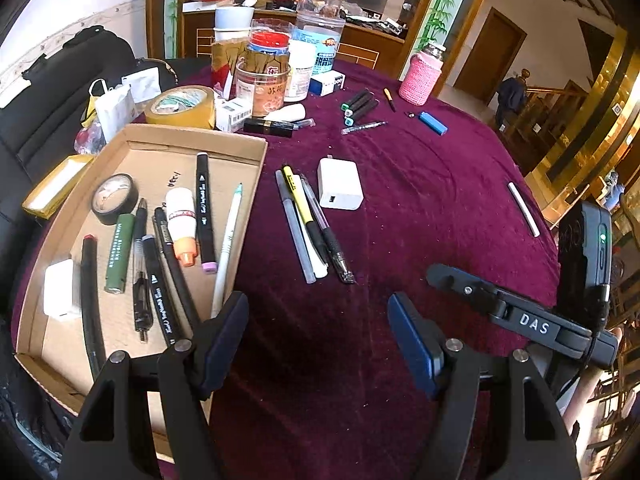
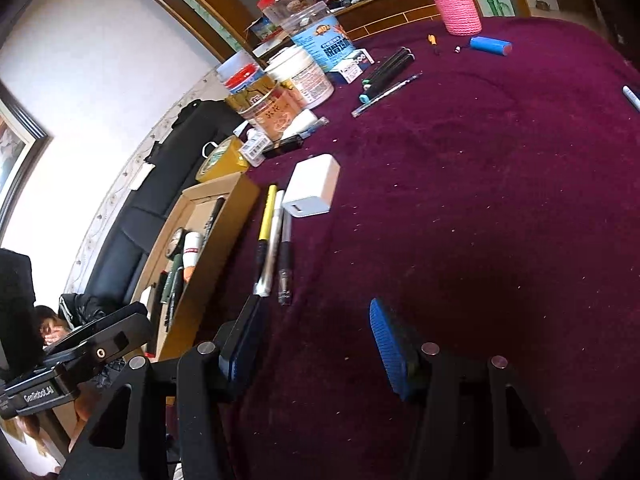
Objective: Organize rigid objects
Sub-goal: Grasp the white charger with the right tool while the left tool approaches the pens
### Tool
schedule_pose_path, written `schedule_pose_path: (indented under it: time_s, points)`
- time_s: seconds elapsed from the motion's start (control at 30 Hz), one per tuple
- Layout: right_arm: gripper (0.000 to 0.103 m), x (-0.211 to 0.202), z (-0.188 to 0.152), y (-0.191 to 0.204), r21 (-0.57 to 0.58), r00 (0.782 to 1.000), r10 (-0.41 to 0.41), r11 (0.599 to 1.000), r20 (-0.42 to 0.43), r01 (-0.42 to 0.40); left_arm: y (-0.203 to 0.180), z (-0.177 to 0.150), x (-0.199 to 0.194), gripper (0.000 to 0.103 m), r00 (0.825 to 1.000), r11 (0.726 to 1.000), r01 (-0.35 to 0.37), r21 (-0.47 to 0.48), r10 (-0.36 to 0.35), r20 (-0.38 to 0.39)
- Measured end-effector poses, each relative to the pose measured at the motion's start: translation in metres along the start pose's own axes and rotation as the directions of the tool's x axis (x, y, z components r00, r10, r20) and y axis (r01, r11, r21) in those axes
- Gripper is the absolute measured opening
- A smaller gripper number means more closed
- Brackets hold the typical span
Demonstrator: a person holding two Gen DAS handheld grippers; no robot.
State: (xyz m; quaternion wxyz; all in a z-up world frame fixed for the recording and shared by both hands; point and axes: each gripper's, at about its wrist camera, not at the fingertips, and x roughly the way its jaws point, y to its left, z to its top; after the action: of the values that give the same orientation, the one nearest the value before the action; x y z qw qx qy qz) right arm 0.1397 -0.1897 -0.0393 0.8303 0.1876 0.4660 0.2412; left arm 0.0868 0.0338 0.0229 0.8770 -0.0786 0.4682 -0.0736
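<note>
A cardboard tray (image 1: 248, 184) on the left holds several pens and markers, a black tape roll (image 1: 115, 199) and a white block (image 1: 60, 288). A bunch of pens (image 1: 310, 224) and a white charger (image 1: 340, 190) lie on the purple cloth just right of it. My left gripper (image 1: 318, 320) is open and empty, hovering near the tray's right wall, with the pens ahead. In the right wrist view my right gripper (image 2: 316, 328) is open and empty, just short of the pens (image 2: 274, 240) and the charger (image 2: 312, 190). The tray (image 2: 236, 200) lies to its left.
Jars, boxes and a yellow tape roll (image 1: 182, 106) crowd the table's far left. Black markers (image 1: 360, 106), a blue lighter (image 1: 433, 122), a pink-sleeved bottle (image 1: 422, 76) and a white stick (image 1: 523, 209) lie farther out. The right gripper's body (image 1: 520, 316) is at the right.
</note>
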Motion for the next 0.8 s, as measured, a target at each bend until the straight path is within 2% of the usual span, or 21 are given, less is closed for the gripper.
schedule_pose_path:
  time_s: [0.33,0.57,0.8]
  points:
    - [0.059,0.037,0.037,0.016,-0.009,0.999,-0.016,1.0,-0.049,0.016,0.012,-0.001,-0.002,0.071,1.0,1.0,-0.003,-0.017,0.003,0.007]
    - [0.059,0.073,0.071,0.03,0.0,0.993,-0.099,0.995,-0.071,0.099,0.028,0.001,-0.009,0.071,1.0,1.0,0.005,-0.028,-0.004,0.024]
    - [0.059,0.116,0.094,0.041,-0.037,0.968,-0.22,0.976,-0.118,0.217,0.043,0.003,-0.007,0.072,0.999,0.998,0.028,-0.057,-0.027,0.021]
